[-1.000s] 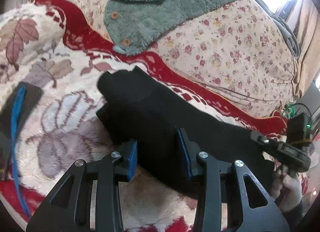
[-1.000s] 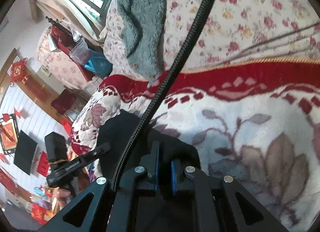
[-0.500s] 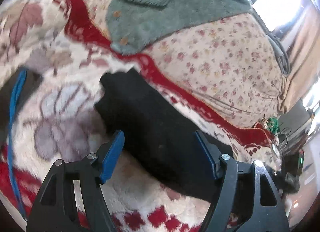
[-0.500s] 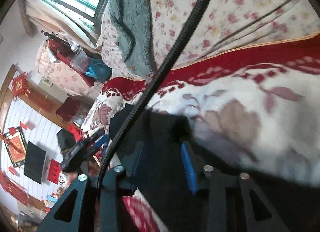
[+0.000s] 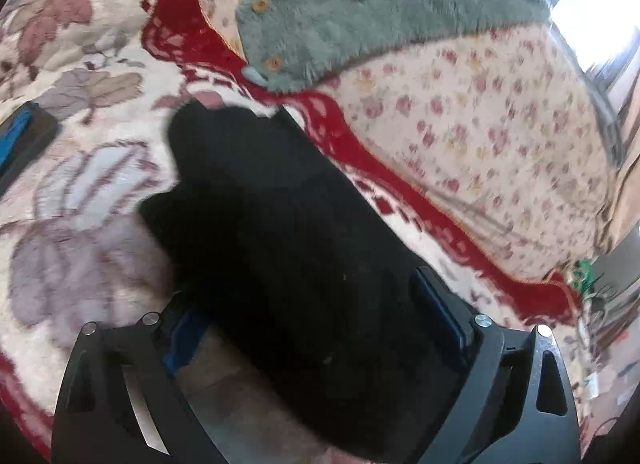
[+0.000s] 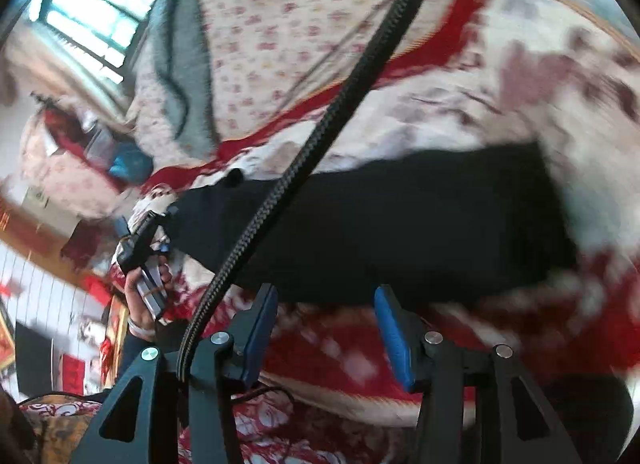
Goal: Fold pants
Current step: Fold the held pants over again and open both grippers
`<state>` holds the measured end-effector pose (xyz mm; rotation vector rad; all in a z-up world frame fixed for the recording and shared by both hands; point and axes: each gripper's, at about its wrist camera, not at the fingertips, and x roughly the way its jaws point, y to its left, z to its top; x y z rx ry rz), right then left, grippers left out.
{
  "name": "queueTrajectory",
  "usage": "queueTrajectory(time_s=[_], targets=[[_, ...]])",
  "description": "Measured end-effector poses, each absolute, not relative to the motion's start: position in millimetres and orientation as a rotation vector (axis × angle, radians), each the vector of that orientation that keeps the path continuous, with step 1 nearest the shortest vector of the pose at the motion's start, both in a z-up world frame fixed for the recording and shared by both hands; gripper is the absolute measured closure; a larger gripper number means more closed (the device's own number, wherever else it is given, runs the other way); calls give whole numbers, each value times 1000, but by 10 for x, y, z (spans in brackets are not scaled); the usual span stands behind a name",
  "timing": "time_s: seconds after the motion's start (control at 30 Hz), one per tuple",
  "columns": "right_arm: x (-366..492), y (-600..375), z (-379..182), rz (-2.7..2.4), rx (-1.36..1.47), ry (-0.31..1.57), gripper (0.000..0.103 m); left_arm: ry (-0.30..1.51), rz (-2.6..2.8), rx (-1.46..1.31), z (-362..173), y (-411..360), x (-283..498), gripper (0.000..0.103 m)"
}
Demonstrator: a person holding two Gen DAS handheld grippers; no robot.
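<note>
Left gripper (image 5: 316, 316) straddles soft, seemingly folded black pants (image 5: 288, 232).

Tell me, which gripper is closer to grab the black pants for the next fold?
Probably the left gripper: its open jaws straddle the black pants. The right gripper is open too, but the pants lie beyond its fingertips.

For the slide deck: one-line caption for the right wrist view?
Open right gripper pulled back from folded black pants on floral blanket.
</note>
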<state>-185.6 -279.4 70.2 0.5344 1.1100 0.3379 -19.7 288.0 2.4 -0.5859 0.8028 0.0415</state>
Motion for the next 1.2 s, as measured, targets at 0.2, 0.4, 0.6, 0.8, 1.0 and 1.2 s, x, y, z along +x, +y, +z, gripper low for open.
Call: queueTrajectory(time_s=[0.2, 0.4, 0.6, 0.8, 1.0, 1.2], targets=[[-1902, -3100, 468, 153, 624, 1114, 50, 852, 13, -599, 8, 2924, -111, 76], [-1823, -3301, 281, 121, 779, 1008, 51, 825, -4, -666, 125, 3026, -344, 84], [-1495, -3340, 316, 154, 733, 929, 90, 723, 33, -643, 459, 3160, -882, 85], [-1128, -3149, 413, 85, 509, 1061, 89, 799, 128, -504, 305, 3129, -1064, 85], [-1333, -3323, 629, 31, 472, 1038, 69, 839, 157, -504, 197, 3186, -1248, 65], [-1203, -3174, 1032, 96, 240, 936, 60, 780, 235, -483, 520, 3252, -1613, 61]])
